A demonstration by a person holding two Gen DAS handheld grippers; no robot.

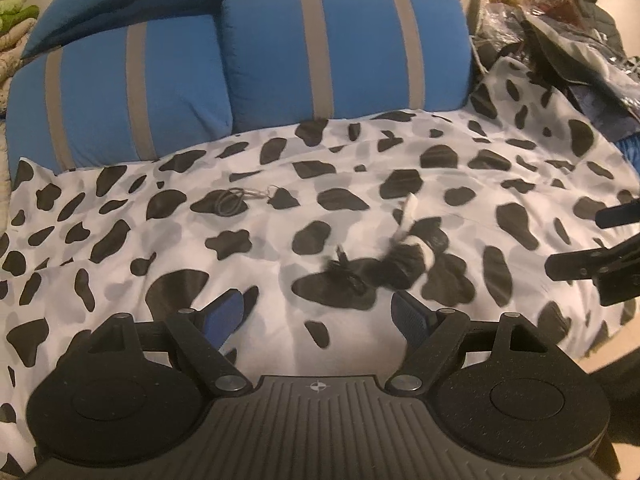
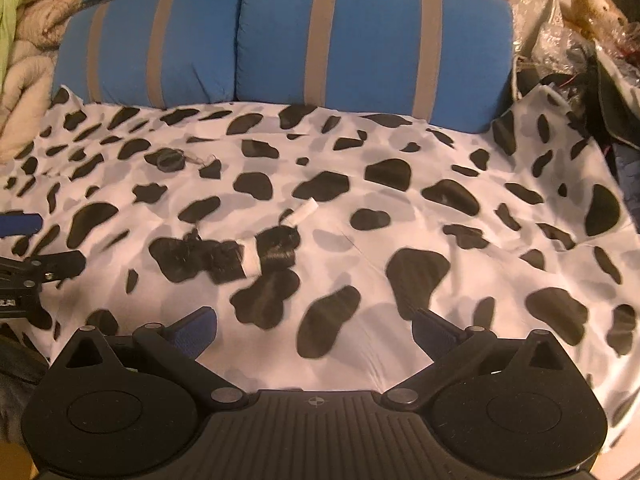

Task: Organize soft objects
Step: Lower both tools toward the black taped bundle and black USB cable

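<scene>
A cow-print cloth (image 1: 256, 240) (image 2: 360, 240) lies spread over the bed. A small black furry bundle with a white band (image 1: 404, 260) (image 2: 248, 258) lies on it, with a white strip (image 2: 306, 212) beside it. Two blue pillows with grey stripes (image 1: 344, 48) (image 2: 372, 44) stand at the back. My left gripper (image 1: 320, 312) is open and empty, just in front of the bundle. My right gripper (image 2: 316, 328) is open and empty, hovering above the cloth right of the bundle. Each gripper shows at the edge of the other's view (image 1: 592, 244) (image 2: 36, 240).
A black hair tie with a thin wire (image 1: 232, 200) (image 2: 172, 159) lies on the cloth farther back. A brown teddy bear (image 2: 596, 4) and crumpled plastic and dark clothes (image 1: 560, 40) pile at the right. Beige and green bedding (image 2: 24, 40) sits at the left.
</scene>
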